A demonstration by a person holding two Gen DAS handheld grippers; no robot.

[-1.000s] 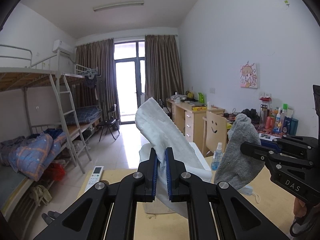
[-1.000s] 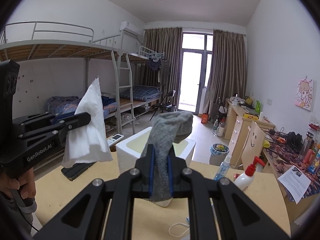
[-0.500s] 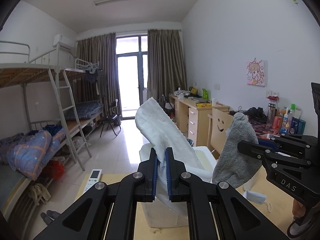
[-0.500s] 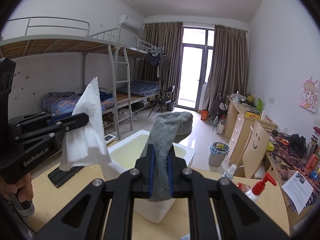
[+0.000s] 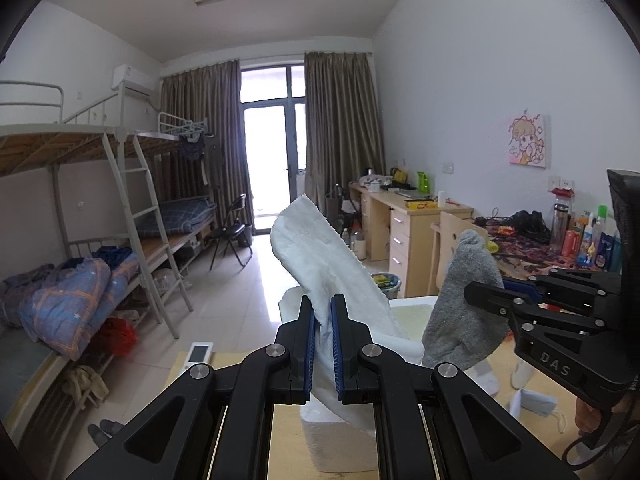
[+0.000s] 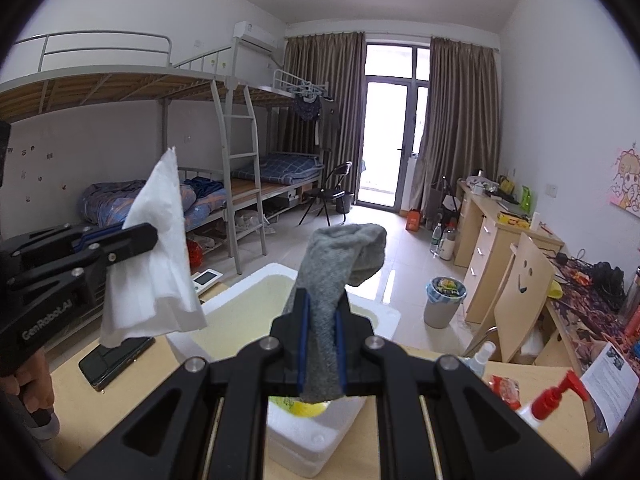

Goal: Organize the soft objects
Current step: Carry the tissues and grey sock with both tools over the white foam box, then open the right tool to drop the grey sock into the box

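**Two soft things held above the foam box**

A wooden table [image 6: 80, 412] carries a white foam box [image 6: 384, 320] – open-topped, near the middle. Above the box's left side the left gripper [image 5: 322, 320] is clamped on a white cloth [image 5: 320, 264], which stands up between its blue pads and droops below. To the right the right gripper [image 6: 322, 332] is pinched tight on a grey sock [image 6: 340, 264], its toe flopped over – cloth and sock near but apart. A dark phone [image 6: 116, 356] lies far left on the table

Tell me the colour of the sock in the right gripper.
The sock in the right gripper is grey, clearest in the right wrist view.
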